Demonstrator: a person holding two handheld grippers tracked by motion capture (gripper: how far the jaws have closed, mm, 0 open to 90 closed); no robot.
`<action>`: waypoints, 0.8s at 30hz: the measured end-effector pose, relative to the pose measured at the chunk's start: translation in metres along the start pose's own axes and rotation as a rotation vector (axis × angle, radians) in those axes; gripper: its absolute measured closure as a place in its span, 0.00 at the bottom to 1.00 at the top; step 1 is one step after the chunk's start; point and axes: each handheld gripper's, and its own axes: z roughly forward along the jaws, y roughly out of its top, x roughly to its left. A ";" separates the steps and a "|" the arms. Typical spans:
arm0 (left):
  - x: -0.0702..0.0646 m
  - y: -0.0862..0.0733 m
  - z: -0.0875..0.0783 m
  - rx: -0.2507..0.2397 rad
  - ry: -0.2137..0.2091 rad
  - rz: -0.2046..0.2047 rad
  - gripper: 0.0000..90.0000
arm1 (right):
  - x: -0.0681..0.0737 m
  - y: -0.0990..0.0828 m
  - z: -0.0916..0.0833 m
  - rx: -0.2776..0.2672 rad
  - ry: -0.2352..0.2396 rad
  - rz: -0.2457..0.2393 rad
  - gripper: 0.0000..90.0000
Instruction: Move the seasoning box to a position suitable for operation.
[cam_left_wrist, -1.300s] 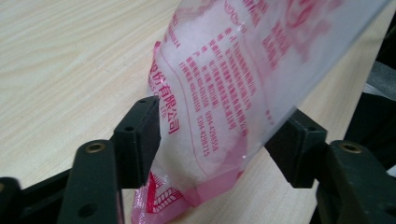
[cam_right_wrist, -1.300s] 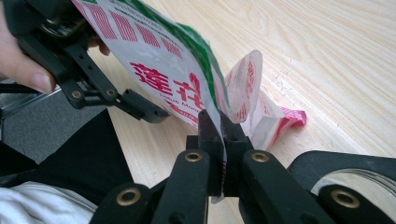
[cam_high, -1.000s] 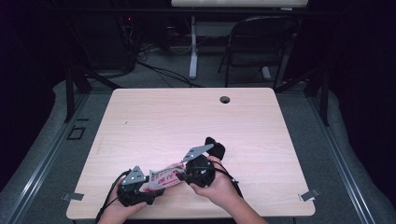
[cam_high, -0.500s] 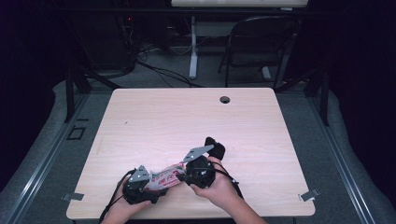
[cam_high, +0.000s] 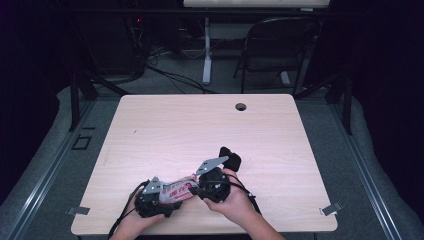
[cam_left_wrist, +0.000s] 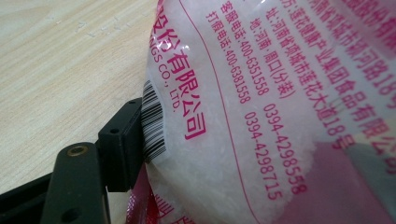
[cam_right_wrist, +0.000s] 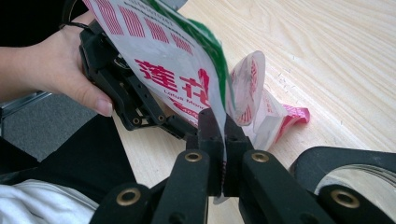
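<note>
A clear plastic bag (cam_high: 178, 189) of white granules with red print stretches between my two grippers above the table's front edge. My left gripper (cam_high: 165, 195) holds its left end. In the left gripper view one black finger (cam_left_wrist: 122, 140) presses on the bag (cam_left_wrist: 261, 116) by the barcode, and the other finger is hidden behind it. My right gripper (cam_high: 197, 189) is shut on the bag's right end. In the right gripper view its jaws (cam_right_wrist: 218, 128) pinch the thin sealed edge of the bag (cam_right_wrist: 173, 60), with the left gripper (cam_right_wrist: 135, 105) and its hand behind.
The light wooden table (cam_high: 200, 130) has a cable hole (cam_high: 241, 106) near its far edge. A black round object (cam_high: 230, 159) lies just behind my right gripper. A folding chair (cam_high: 280, 45) and a desk leg stand beyond the table.
</note>
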 end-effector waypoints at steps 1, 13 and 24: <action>0.000 0.000 0.001 -0.007 0.005 0.007 0.34 | 0.000 0.000 0.000 0.000 0.000 0.001 1.00; -0.003 -0.004 0.004 -0.037 0.040 0.049 0.39 | 0.001 0.000 0.000 0.008 -0.003 -0.002 1.00; -0.005 -0.003 0.004 -0.034 0.087 0.076 0.49 | 0.000 0.000 0.000 -0.003 -0.004 0.001 1.00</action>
